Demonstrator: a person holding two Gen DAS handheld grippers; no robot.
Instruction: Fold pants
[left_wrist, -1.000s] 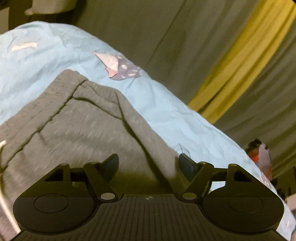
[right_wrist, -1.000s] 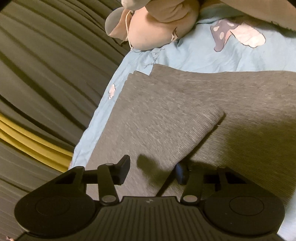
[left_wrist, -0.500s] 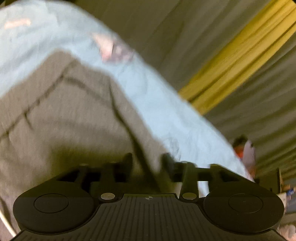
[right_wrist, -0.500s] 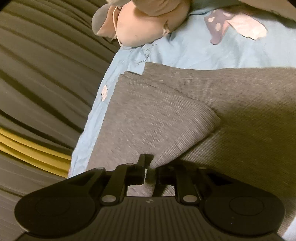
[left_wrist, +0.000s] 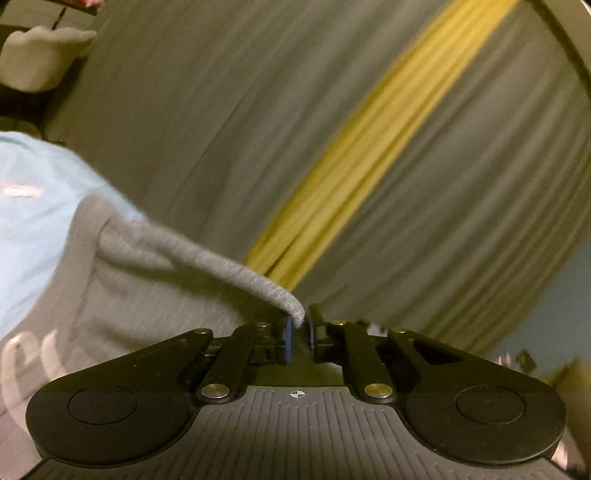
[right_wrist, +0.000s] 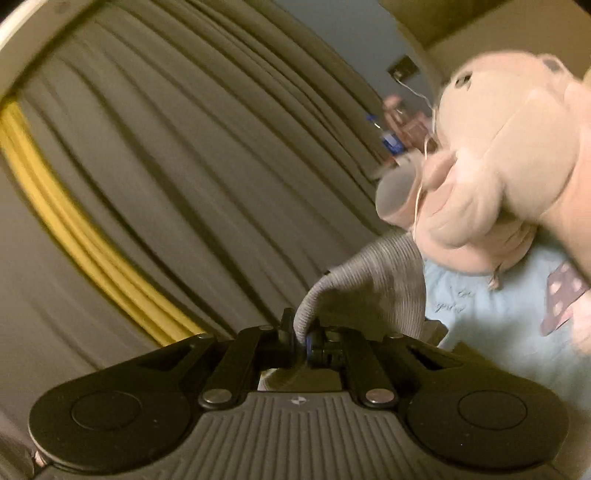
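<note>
The grey knit pants (left_wrist: 140, 280) lie on a light blue bed sheet (left_wrist: 33, 199). My left gripper (left_wrist: 299, 328) is shut on a fold of the pants' edge and holds it lifted off the bed. In the right wrist view, my right gripper (right_wrist: 303, 339) is shut on another fold of the grey pants (right_wrist: 376, 288), also raised, with the cloth trailing up and to the right. Most of the pants is out of view behind both grippers.
Grey curtains with a yellow stripe (left_wrist: 369, 155) hang beyond the bed's edge, also in the right wrist view (right_wrist: 74, 229). A pink plush toy (right_wrist: 498, 173) sits on the blue sheet (right_wrist: 498, 325) at right. A white object (left_wrist: 40, 59) is at top left.
Both grippers went from open over the flat pants to shut on its edge, then lifted it; both views now tilt up toward the curtains.
</note>
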